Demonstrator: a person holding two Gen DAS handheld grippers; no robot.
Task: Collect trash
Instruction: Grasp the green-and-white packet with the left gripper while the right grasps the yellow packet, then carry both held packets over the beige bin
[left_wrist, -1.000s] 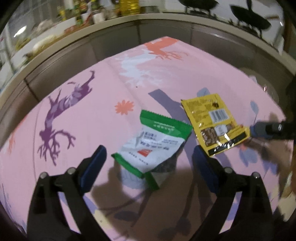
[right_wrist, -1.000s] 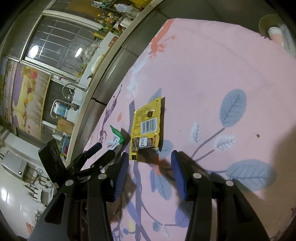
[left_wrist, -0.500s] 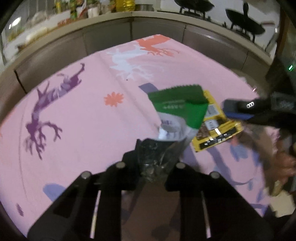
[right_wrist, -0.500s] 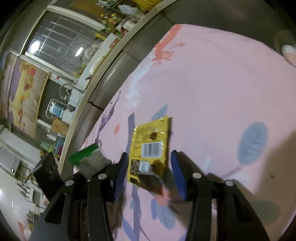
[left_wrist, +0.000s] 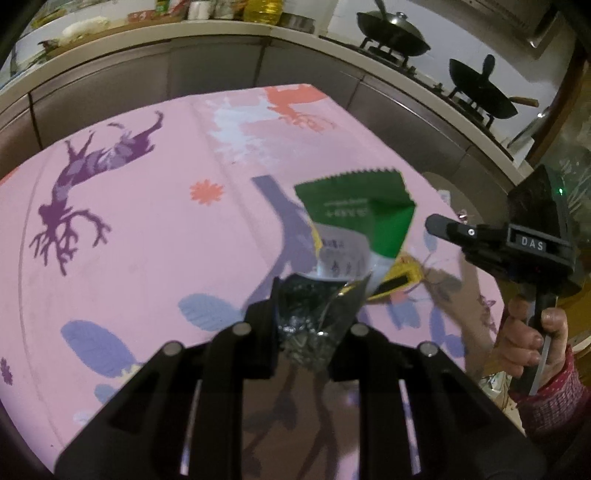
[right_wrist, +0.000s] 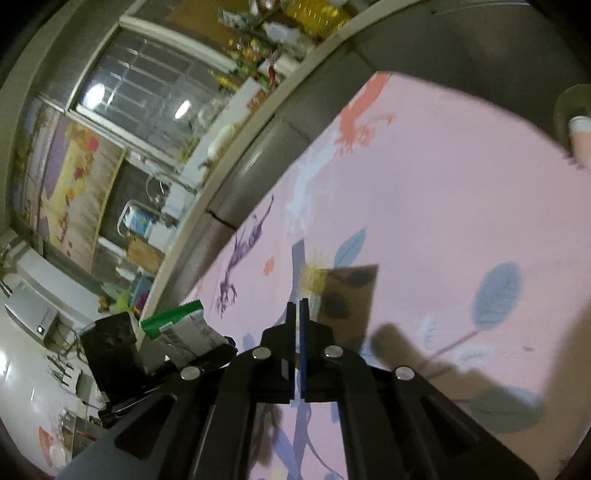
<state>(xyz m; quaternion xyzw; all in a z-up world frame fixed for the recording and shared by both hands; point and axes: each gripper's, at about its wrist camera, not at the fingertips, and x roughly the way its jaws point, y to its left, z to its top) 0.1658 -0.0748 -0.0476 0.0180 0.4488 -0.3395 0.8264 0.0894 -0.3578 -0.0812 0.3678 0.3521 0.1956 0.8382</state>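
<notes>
My left gripper (left_wrist: 316, 295) is shut on the clear lower end of a green and white snack bag (left_wrist: 354, 206). The bag stands up off the pink tablecloth (left_wrist: 147, 221) and also shows in the right wrist view (right_wrist: 177, 321). Behind it lies a yellow packet (left_wrist: 400, 273), mostly hidden, with one corner crumpled upward. In the right wrist view the yellow packet (right_wrist: 347, 295) is blurred, and its near corner runs in behind the fingertips. My right gripper (right_wrist: 298, 306) is closing to a thin slit on that corner. From the left wrist view the right gripper (left_wrist: 430, 224) hangs just above the packet.
A hand (left_wrist: 535, 343) in a red patterned sleeve holds the right gripper's handle at the table's right edge. Grey cabinets and a counter ring the table, with two black woks (left_wrist: 395, 37) on the stove behind. The cloth shows printed leaves and deer.
My left jaws closed on the green bag and raised it off the cloth. The right jaws came together at the yellow packet's near end, and that gripper rose.
</notes>
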